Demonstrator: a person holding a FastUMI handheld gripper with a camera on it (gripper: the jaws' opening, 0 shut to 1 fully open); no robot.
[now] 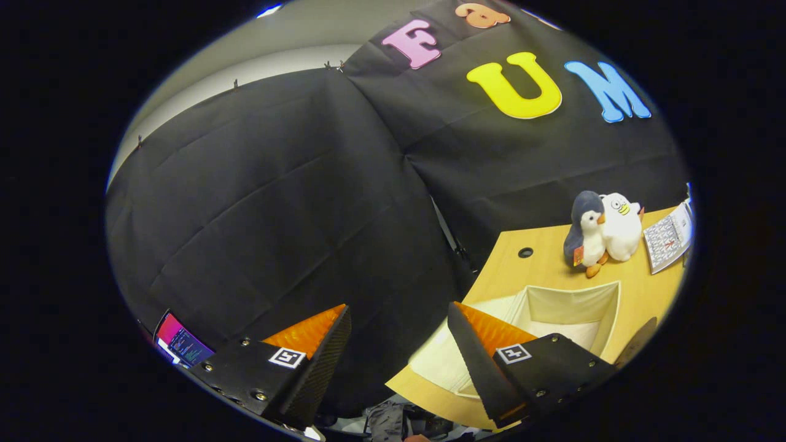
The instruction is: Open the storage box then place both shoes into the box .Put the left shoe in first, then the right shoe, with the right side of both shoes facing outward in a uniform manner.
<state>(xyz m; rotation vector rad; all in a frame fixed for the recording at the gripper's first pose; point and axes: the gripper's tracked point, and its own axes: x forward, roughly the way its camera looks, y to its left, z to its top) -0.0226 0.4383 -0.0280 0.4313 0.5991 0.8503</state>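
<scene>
Your tongs (399, 334) are spread, gripping nothing; past their right finger the open storage box (568, 307) sits empty on the worktop (638, 294)

Your worktop (509, 270) is a light wooden desk in the lower right of the frame, with a round cable hole (525, 252) near its back corner. On it you have an open cream fabric storage box (571, 307), two plush penguins (602, 232) side by side behind it, and a printed sheet (669, 238) just right of them.
</scene>
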